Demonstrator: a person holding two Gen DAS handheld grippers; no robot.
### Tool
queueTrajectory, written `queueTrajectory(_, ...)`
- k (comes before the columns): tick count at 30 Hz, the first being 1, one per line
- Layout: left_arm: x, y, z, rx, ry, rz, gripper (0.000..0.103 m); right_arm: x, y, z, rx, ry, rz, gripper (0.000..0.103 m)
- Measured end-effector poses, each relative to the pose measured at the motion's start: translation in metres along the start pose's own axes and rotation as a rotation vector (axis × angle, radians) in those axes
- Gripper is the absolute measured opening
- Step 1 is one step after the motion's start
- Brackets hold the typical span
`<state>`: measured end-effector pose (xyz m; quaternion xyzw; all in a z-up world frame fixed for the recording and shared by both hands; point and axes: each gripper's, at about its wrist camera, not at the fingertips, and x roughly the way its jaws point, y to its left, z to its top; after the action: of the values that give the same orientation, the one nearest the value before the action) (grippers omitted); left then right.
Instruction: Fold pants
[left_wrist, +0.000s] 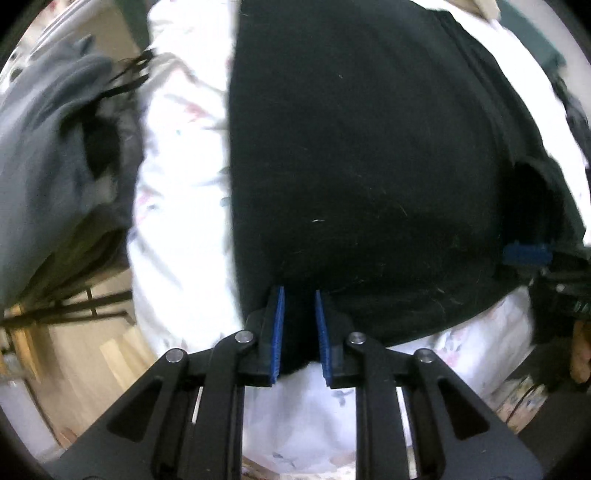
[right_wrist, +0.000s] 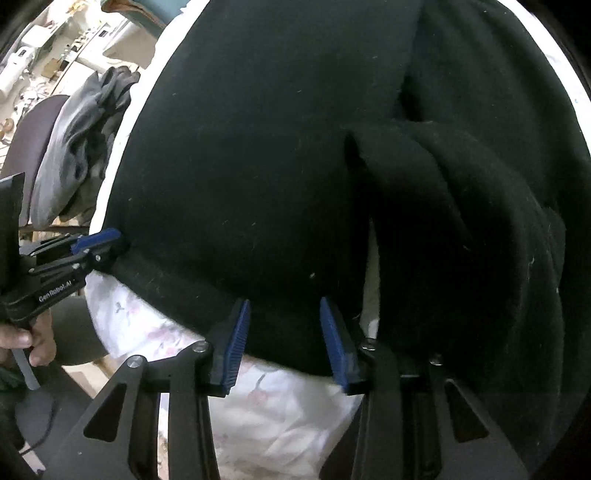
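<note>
The left gripper (left_wrist: 299, 332) has its blue pads (left_wrist: 277, 332) set narrow, a slim gap between them. The near hem of the black pants (left_wrist: 362, 155) runs into that gap; the dark cloth fills it, but whether the pads actually press on it cannot be told. In the right wrist view the same gripper (right_wrist: 110, 242) meets the left corner of the pants' near edge, with a hand (right_wrist: 22, 339) on its handle.

The right gripper (right_wrist: 284, 336) stands moderately wide, its pads (right_wrist: 236, 339) straddling the near hem farther right. The cloth lies between them without either pad pinching it.

Outward from both grippers, the pants spread flat and broad across a white floral sheet (left_wrist: 184, 155), which shows below the hem and along the left edge. To the right, a loose flap of the pants curls up over itself. A heap of grey clothing (right_wrist: 77, 147) sits off the sheet's left side.
</note>
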<state>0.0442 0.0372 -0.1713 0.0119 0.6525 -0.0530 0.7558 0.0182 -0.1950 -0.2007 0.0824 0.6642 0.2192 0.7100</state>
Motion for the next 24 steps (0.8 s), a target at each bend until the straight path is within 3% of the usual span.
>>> queueTrajectory(2, -0.012, -0.005, 0.0, 0.004, -0.054, 0.031, 0.028, 0.002, 0.001, -0.001, -0.007, -0.004, -0.016, 0.042)
queueTrajectory(4, -0.023, -0.011, 0.002, 0.032, -0.128, 0.083, 0.05, 0.008, 0.01, -0.001, -0.024, -0.004, -0.035, 0.046)
queueTrajectory(5, -0.031, -0.016, 0.006, 0.046, -0.181, 0.113, 0.058, 0.008, 0.013, -0.001, -0.031, 0.0, -0.027, 0.053)
queueTrajectory(6, -0.036, -0.019, 0.009, 0.046, -0.204, 0.117, 0.071, 0.01, 0.017, 0.004, -0.034, 0.006, 0.001, 0.056)
queueTrajectory(7, -0.041, -0.019, 0.013, 0.037, -0.232, 0.109, 0.076, 0.009, 0.017, 0.005, -0.037, 0.015, 0.04, 0.056)
queueTrajectory(10, -0.052, -0.021, 0.017, -0.014, -0.267, 0.046, 0.076, -0.003, 0.021, 0.009, -0.021, 0.0, 0.178, 0.055)
queueTrajectory(16, -0.065, -0.031, 0.02, -0.089, -0.279, -0.047, 0.076, -0.087, 0.002, 0.002, 0.055, -0.178, 0.214, 0.056)
queueTrajectory(20, -0.066, -0.045, 0.026, -0.128, -0.271, -0.169, 0.076, -0.167, -0.049, -0.013, 0.204, -0.337, 0.151, 0.058)
queueTrajectory(24, -0.074, -0.069, 0.036, -0.131, -0.262, -0.199, 0.076, -0.211, -0.1, -0.024, 0.381, -0.361, -0.017, 0.058)
